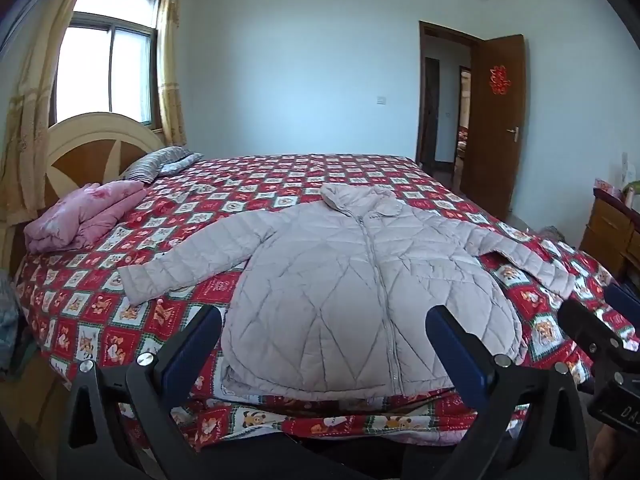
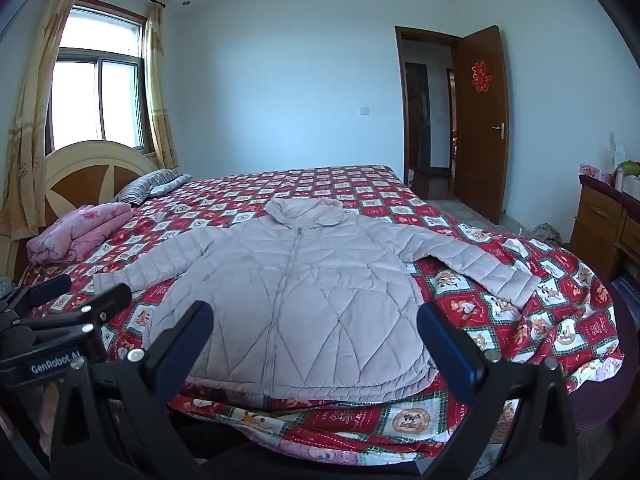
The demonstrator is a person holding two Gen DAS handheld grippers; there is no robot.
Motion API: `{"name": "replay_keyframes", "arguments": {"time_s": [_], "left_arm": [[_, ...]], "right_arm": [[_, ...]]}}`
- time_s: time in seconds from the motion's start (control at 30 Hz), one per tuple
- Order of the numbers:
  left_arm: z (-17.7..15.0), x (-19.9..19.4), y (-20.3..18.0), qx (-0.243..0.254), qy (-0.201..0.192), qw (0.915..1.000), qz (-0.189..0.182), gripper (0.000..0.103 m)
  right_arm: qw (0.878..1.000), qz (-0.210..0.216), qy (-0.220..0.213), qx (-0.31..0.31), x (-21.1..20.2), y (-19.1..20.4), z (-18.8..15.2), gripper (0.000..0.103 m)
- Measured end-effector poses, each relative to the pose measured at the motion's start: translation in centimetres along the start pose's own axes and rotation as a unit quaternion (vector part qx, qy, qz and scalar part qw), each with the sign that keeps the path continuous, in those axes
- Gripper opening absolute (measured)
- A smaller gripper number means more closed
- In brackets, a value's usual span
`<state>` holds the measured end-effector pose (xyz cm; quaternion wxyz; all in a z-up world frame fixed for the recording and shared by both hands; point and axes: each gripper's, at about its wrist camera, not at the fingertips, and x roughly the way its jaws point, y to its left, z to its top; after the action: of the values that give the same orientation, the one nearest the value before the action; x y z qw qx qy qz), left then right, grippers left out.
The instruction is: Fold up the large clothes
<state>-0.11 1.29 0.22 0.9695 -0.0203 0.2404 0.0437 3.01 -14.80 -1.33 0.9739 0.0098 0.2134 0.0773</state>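
Hovered short of pale quilted puffer jacket [image 1: 352, 280], left gripper [image 1: 324, 340] and right gripper [image 2: 316, 336] gaping, empty; folding unstarted; probably needed sleeve grabs next.

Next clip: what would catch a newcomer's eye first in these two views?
A pale quilted jacket lies spread flat, zipped, sleeves out to both sides, near the front edge of a bed with a loud red patchwork cover. In the foreground both claws, left and right, hover wide open above the hem, holding nothing. A folded pink blanket sits by the headboard.
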Motion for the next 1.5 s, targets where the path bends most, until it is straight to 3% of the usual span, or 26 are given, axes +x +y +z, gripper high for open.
{"name": "replay_keyframes", "arguments": {"time_s": [0.1, 0.43, 1.5], "left_arm": [[0.0, 0.0, 0.8, -0.023, -0.006, 0.9997, -0.005, 0.102], [-0.2, -0.7, -0.3, -0.007, -0.011, 0.9988, -0.046, 0.102], [-0.4, -0.6, 0.0, -0.009, -0.013, 0.999, -0.042, 0.102]], "right_arm": [[1.0, 0.001, 0.001, 0.001, 0.1, 0.2, -0.4, 0.103], [1.0, 0.002, 0.001, 0.001, 0.3, 0.6, -0.8, 0.103], [1.0, 0.006, 0.008, 0.001, 0.6, 0.9, -1.1, 0.103]]}}
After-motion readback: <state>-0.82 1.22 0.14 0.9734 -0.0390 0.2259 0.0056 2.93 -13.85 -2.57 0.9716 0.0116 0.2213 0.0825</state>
